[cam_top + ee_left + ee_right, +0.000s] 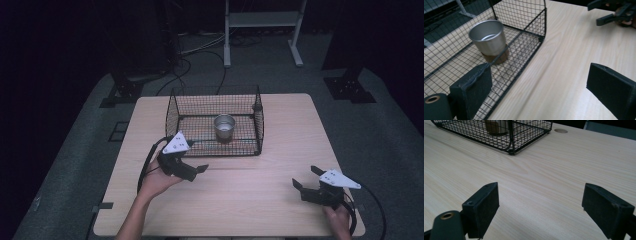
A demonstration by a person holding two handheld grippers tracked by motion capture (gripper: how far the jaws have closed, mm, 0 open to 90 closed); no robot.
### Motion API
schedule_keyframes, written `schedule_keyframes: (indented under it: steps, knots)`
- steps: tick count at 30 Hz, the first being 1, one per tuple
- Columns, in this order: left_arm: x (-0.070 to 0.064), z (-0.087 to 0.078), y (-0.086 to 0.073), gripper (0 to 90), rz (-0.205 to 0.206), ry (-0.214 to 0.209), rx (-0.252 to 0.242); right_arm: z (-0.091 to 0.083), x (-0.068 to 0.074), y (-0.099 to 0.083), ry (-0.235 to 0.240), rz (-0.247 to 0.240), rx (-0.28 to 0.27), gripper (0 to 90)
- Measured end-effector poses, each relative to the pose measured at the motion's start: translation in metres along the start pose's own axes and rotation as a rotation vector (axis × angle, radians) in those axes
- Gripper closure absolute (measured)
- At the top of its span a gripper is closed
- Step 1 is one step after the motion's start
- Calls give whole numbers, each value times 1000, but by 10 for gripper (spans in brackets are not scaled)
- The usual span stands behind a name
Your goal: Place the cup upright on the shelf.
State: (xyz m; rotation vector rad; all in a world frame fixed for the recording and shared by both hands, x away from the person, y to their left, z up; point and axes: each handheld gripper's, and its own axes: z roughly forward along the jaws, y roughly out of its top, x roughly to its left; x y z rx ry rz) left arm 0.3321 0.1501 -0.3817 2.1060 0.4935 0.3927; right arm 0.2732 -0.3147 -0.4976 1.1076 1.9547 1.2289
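A black wire basket (172,112) stands on the far middle of the wooden table (240,200). Inside it a shiny metal cup (224,126) sits upright on a brown round base (499,58). My left gripper (197,159) hovers open just in front of the basket's near left corner, with nothing between its jaws. In the left gripper view the left gripper (541,92) has one jaw over the basket's mesh (534,20) and the cup (489,37) ahead of it. My right gripper (306,177) is open and empty over bare wood at the near right.
In the right gripper view the right gripper (544,207) faces the basket (529,131) across open tabletop, with a round hole (561,130) in the table beyond. A white metal stand (262,30) and cables lie on the dark floor behind the table.
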Motion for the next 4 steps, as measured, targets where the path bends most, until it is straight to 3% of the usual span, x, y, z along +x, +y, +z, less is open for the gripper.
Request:
schedule_keyframes:
  steps: [3, 4]
  knots:
    - [-6, -3, -5, 54, -4, 10, -19, 0, 1, 0, -2, -5, 3, 135]
    - [-10, -6, -8, 54, -16, 8, -47, 0, 1, 0, -1, -10, 4, 135]
